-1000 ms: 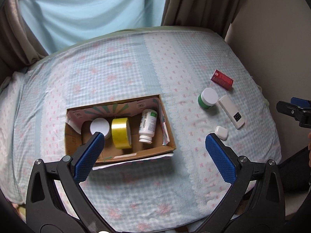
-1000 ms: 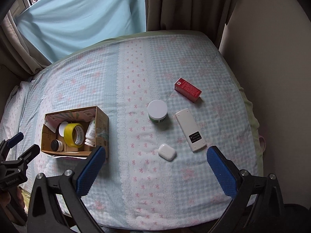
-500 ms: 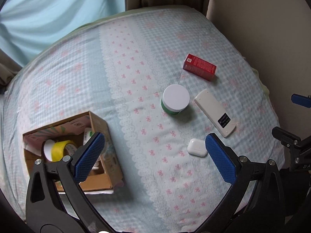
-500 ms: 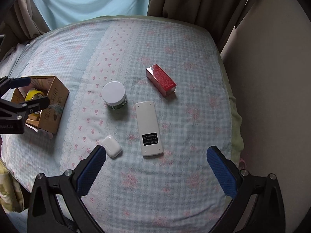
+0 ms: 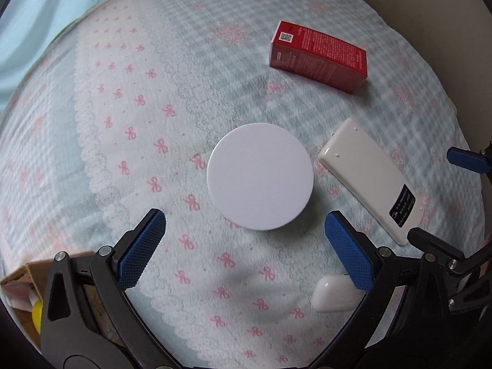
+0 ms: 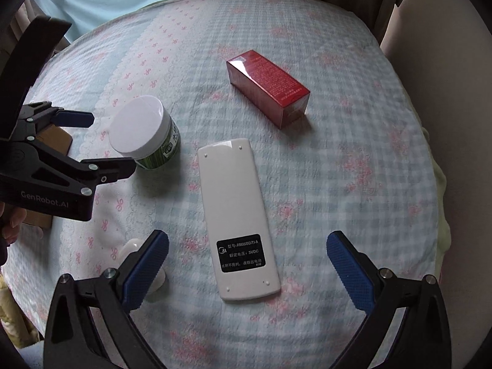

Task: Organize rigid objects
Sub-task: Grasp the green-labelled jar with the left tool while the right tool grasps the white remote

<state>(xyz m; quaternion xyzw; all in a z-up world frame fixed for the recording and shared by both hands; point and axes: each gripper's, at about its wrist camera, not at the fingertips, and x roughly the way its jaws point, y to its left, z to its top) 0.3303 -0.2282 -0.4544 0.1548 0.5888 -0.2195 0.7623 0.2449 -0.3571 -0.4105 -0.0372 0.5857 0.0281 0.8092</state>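
The left tongs (image 5: 243,246) gape wide and empty above the upright jar (image 5: 260,176), which stands mid-bed (image 5: 123,123). The right tongs (image 6: 247,261), equally spread and empty, straddle the remote (image 6: 235,215). It lies face down, long axis running away from the camera. The red box (image 6: 268,85) lies slantwise beyond. An earbud case (image 6: 132,250) is half hidden behind a pad, and the carton (image 5: 18,279) is cut off.

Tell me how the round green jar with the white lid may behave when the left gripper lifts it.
The round green jar with the white lid looks rigid, so it should not deform. Its smooth lid might slip between the open left gripper pads. Standing upright on the soft checked bedcover, it could tip if nudged.
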